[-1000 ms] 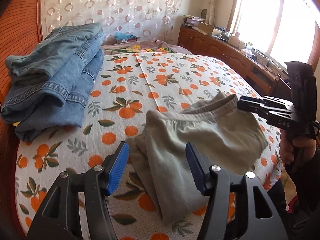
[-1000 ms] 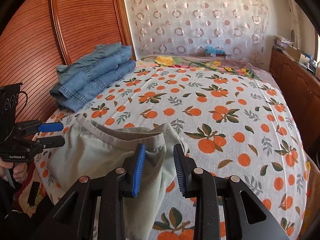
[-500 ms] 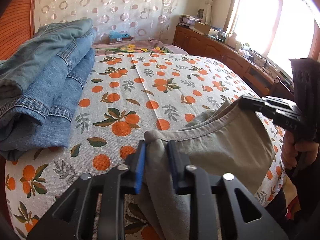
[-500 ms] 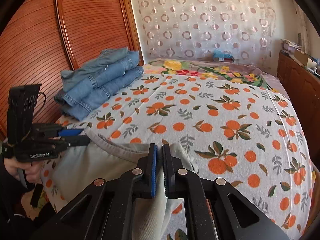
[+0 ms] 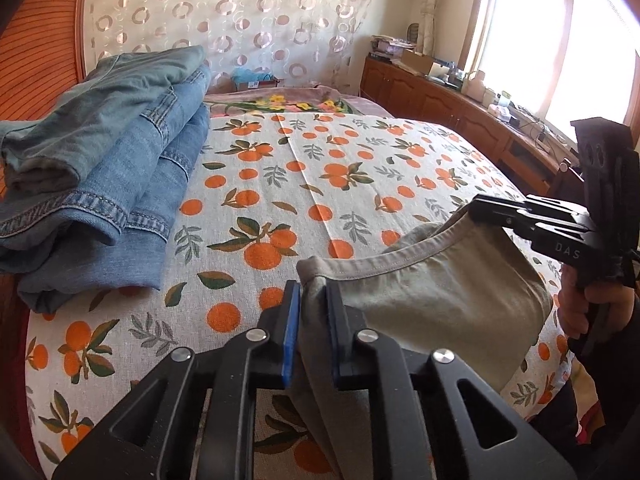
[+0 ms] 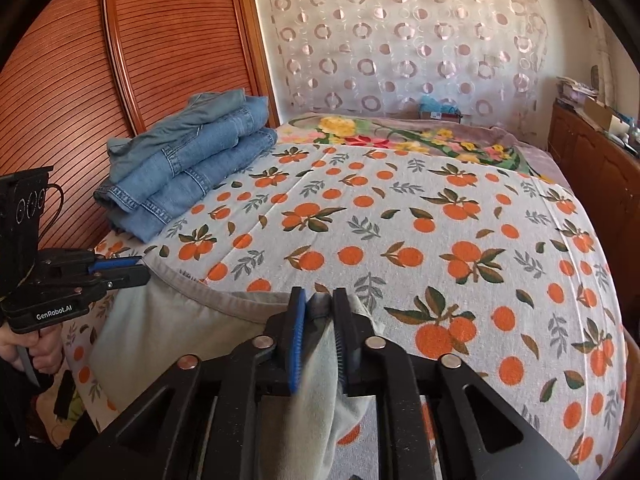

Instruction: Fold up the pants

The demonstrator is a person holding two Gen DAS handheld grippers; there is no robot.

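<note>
From the left wrist view we see our left gripper (image 5: 312, 304) with its fingers clamped on one corner of the grey pants (image 5: 432, 300), whose waistband stretches above the orange-print bed (image 5: 320, 184) to the right gripper (image 5: 480, 203). From the right wrist view our right gripper (image 6: 320, 304) pinches the other waistband corner, its fingers easing apart around the bunched cloth; folded jeans (image 6: 192, 168) lie by the headboard.

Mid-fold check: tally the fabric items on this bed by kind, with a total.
Grey pants: 1
Folded denim pile: 1, pieces inside unclear
Orange-print sheet: 1
Floral blanket: 1
Total: 4
</note>
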